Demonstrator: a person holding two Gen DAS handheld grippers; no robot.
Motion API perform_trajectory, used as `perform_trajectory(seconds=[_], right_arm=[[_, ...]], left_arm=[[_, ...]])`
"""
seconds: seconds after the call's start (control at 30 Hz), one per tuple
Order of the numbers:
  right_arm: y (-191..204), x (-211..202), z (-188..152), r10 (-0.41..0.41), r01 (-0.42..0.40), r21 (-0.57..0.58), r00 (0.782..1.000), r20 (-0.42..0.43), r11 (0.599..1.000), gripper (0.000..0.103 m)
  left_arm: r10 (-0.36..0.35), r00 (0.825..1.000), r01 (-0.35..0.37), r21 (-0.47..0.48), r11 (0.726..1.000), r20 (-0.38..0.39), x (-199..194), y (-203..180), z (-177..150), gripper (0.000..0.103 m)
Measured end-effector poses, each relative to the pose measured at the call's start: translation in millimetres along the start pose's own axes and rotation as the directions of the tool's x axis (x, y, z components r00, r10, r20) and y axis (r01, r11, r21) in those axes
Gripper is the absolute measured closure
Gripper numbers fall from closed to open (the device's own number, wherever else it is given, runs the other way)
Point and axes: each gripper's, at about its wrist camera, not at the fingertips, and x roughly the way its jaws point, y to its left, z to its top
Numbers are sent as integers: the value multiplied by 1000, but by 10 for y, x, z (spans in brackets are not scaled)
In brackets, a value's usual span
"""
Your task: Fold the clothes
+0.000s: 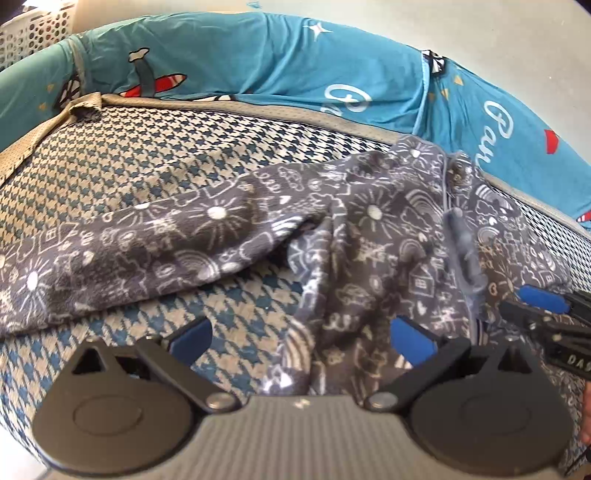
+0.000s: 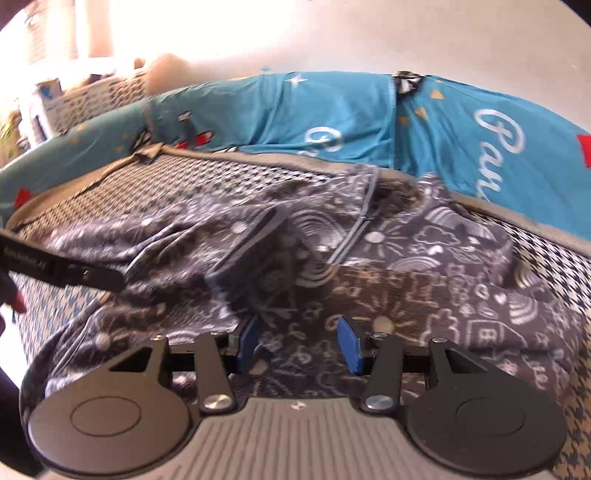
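A grey garment with white doodle prints (image 1: 351, 240) lies crumpled on a houndstooth mattress (image 1: 129, 158); one sleeve stretches out to the left. My left gripper (image 1: 301, 338) is open, low over the garment's near edge, holding nothing. My right gripper shows at the right edge of the left wrist view (image 1: 543, 299), over the garment's right part. In the right wrist view the garment (image 2: 406, 273) fills the middle, and my right gripper (image 2: 299, 343) is open just above the cloth. The left gripper's body (image 2: 55, 266) shows at the left.
A teal cartoon-print bedsheet (image 1: 295, 66) is bunched along the far edge of the mattress, also in the right wrist view (image 2: 351, 118). A white perforated basket (image 1: 33, 29) stands at the far left. The mattress has a beige trim (image 1: 221, 107).
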Motion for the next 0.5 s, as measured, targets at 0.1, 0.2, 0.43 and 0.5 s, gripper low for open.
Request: perform_trajectory(seconds=[0.1,0.2,0.43,0.5], right_arm=[[-103,-32,-3,-52,52,34,999,7,998,56],[-150,34,-17,-89,91,50,995,-46,995,56],[-146,165,-79,-104,113,73,987,-125,991,55],[-150,128,-54,-92,103,99,990,-109,990,55]], left_arm=[[8,1000,-8,-11,1000,4,-2,24,18,0],[11,1000,-11,-24,1000,1,9,40,26,0],[87,996,-87,-117,989,-1,-30,339,21,0],[117,993,-114,-169,979,9,-82,518,30,0]])
